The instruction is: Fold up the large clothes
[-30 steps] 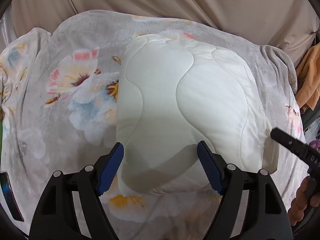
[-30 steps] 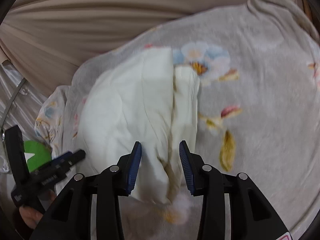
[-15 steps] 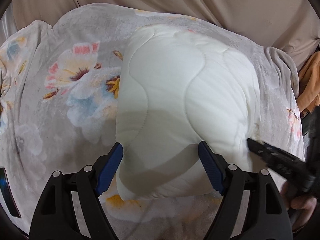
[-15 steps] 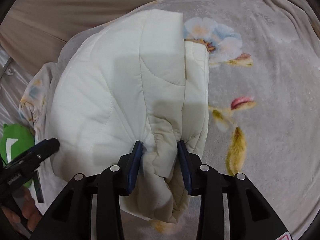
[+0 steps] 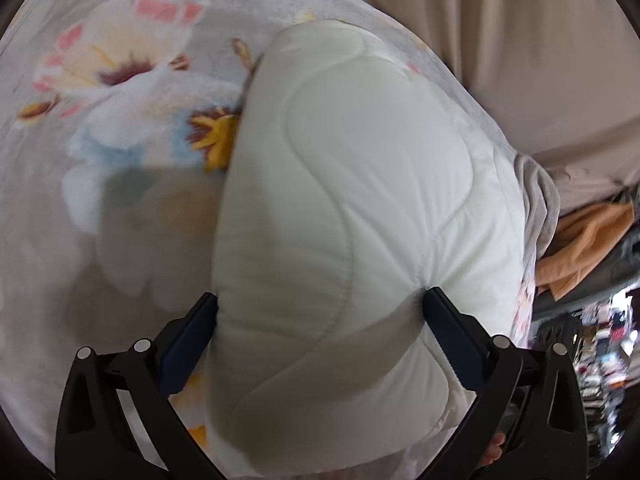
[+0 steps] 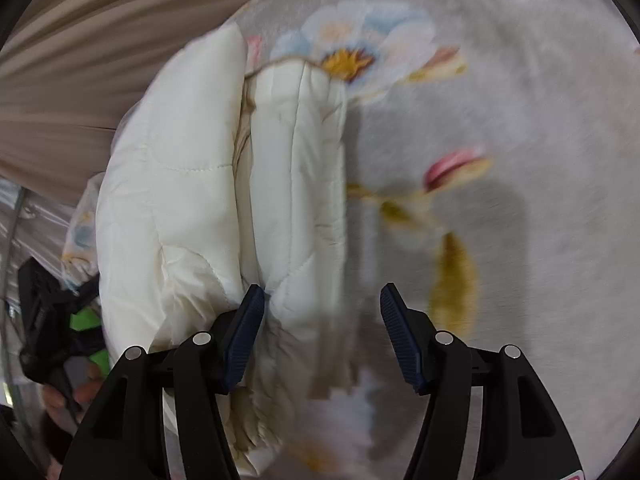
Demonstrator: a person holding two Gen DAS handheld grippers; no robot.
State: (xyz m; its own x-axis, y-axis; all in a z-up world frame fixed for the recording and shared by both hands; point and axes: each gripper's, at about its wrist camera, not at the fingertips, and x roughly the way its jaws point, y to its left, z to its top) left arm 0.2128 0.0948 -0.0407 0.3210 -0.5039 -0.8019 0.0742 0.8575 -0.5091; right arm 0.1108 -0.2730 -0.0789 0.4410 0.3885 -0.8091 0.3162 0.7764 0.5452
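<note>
Left gripper [image 5: 320, 332]: jaws opening, straddling the quilted bundle [image 5: 360, 200].
Right gripper [image 6: 322, 324]: jaws opening, bundle's edge between them, not pinched.
Handling: probably light, puffy, springy; grip the bundle's stacked edge.

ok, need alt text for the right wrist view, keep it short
A folded white quilted comforter lies on a grey floral blanket, seen from just above and blurred by motion. The right gripper is opening: its left finger touches the comforter's near end, the other stands clear over the blanket. The left gripper shows at the far left edge.
</note>
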